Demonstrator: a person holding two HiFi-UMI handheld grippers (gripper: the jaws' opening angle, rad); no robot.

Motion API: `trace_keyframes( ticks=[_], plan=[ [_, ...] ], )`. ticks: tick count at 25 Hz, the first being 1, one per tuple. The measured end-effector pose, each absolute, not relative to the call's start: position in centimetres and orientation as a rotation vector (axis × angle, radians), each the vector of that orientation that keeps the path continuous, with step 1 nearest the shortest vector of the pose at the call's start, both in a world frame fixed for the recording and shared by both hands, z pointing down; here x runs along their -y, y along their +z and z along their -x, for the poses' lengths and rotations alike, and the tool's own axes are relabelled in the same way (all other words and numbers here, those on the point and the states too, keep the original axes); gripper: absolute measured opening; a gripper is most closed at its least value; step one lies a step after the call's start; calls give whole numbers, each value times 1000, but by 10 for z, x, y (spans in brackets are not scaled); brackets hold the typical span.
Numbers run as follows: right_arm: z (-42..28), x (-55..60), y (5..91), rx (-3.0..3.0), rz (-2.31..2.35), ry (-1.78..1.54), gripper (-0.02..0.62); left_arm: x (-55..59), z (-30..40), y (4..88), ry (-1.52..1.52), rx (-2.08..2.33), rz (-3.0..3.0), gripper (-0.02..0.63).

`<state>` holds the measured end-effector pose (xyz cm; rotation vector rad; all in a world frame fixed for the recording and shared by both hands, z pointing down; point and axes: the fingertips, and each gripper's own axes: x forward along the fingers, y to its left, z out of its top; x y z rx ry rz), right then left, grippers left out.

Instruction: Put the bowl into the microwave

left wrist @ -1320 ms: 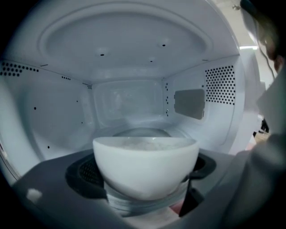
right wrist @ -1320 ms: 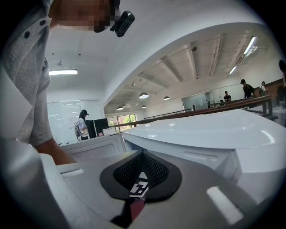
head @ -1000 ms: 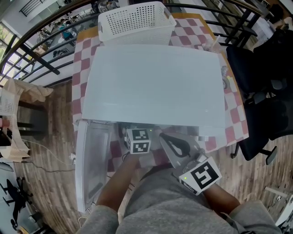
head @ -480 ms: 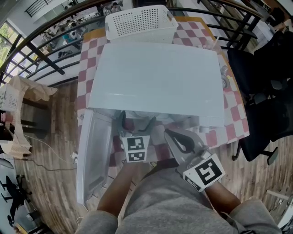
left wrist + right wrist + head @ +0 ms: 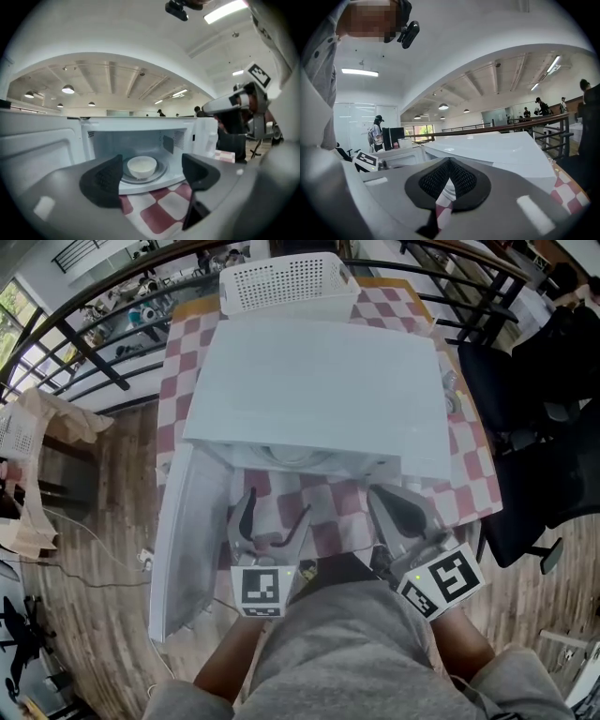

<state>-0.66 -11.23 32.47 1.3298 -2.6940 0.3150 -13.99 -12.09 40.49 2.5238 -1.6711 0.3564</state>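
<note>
Bowl [image 5: 142,166]: white, upright, sitting on the turntable [image 5: 161,173] inside the microwave [image 5: 309,390], touched by neither claw.

Microwave: white, on the checked bench [image 5: 323,512]; its door [image 5: 187,549] hangs wide open at the left, free edge toward the near side.

Left claw [image 5: 274,519]: open and empty, jaws just now narrowing with nothing between them; the bowl lies straight ahead on its far side, well apart.

Right claw [image 5: 398,512]: jaws pressed together on nothing, near the microwave's right front corner.

Basket [image 5: 286,282]: white, at the bench's far edge.

Status: placement looks done; shutting the door probably remains. The door lies left of the left claw, the nearer one.
</note>
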Motion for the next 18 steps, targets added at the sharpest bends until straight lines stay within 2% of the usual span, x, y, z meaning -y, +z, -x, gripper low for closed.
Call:
trace_keyframes(
  ticks=[8, 13, 18],
  plan=[
    [-22, 109, 321, 2671, -1404, 315, -2, 85, 135, 370, 243, 1653, -2523, 233],
    [-34, 108, 330, 2659, -1448, 355, -2, 71, 129, 368, 274, 1614, -2542, 95],
    [-51, 101, 333, 2649, -1491, 380, -2, 63, 119, 370, 306, 1581, -2551, 25]
  ],
)
